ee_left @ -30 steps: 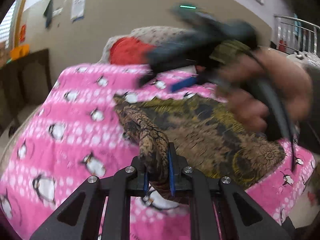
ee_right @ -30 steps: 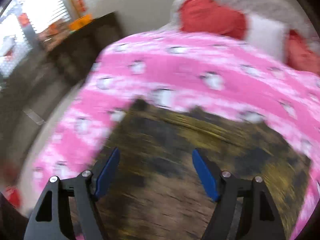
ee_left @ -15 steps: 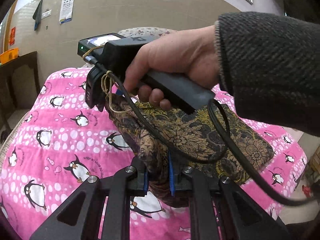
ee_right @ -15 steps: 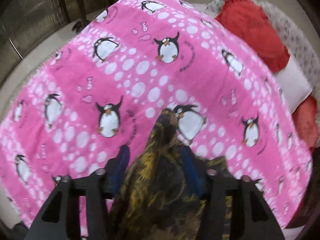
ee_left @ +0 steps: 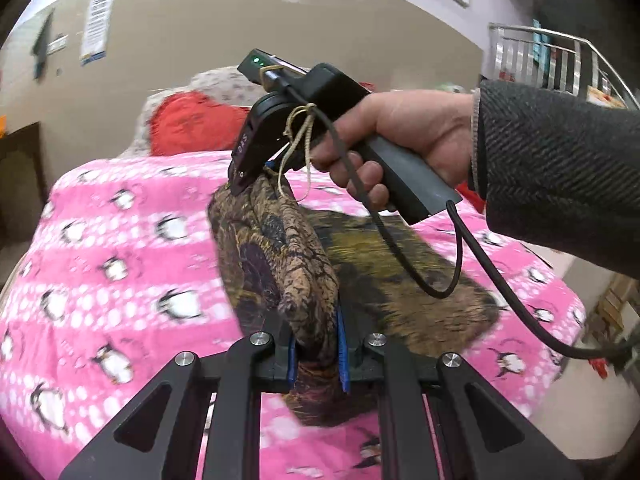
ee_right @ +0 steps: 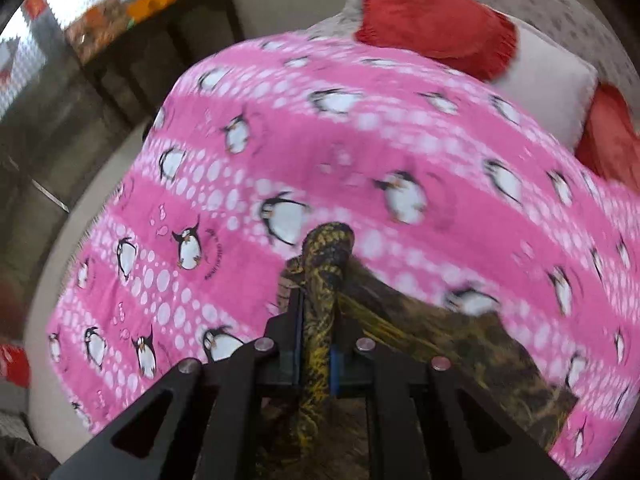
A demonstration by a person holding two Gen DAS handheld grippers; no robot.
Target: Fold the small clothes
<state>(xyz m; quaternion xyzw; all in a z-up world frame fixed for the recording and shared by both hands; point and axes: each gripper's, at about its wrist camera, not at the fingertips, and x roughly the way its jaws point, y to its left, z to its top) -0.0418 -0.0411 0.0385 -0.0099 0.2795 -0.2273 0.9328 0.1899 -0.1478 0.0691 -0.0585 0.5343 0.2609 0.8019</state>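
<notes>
Hand-held gripper (ee_right: 316,344) fingertips under bunched cloth (ee_right: 320,280)

Right gripper (ee_right: 316,344): a second ago wide open over the flat cloth (ee_left: 420,292), blue pads apart; half a second ago partly closed around a bunched edge; now clamped tight on a thin roll of it. Cloth edge between right gripper and left gripper (ee_left: 316,354) now raised off the blanket (ee_left: 120,248) in a taller ridge. Right hand (ee_left: 404,140) seems higher and nearer the pillows, though blur makes that unsure.
</notes>
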